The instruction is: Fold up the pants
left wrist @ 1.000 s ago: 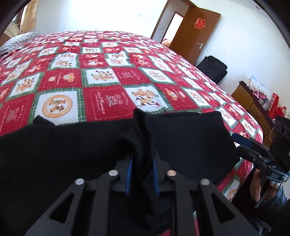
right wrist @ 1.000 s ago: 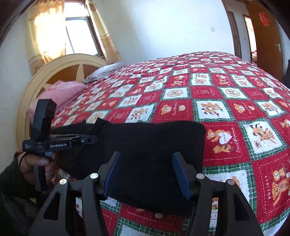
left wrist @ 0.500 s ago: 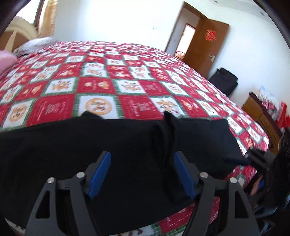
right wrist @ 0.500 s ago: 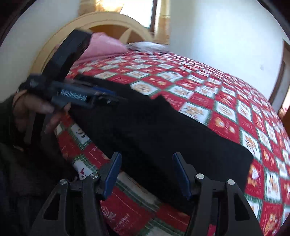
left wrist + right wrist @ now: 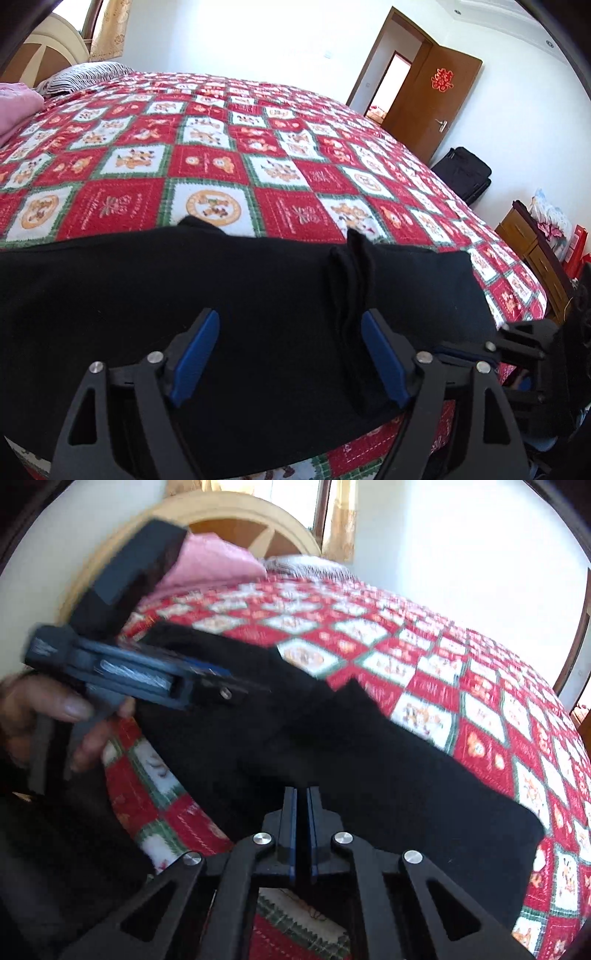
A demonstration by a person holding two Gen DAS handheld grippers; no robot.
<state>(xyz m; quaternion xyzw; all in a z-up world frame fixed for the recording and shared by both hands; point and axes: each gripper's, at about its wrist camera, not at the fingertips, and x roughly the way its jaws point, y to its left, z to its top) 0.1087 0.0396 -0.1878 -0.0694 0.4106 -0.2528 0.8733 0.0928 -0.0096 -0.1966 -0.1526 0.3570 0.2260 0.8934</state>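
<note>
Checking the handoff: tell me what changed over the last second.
The left gripper let go of the bunched black fabric pants; its jaws have just been opening. The right gripper swung round and closed on the pants' near edge. The pants stay on the red patchwork quilt.

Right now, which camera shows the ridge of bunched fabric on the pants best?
The left wrist view: the ridge stands sharp on the black pants, beside the open left gripper. The right wrist view is blurred; only a dark peak shows.
</note>
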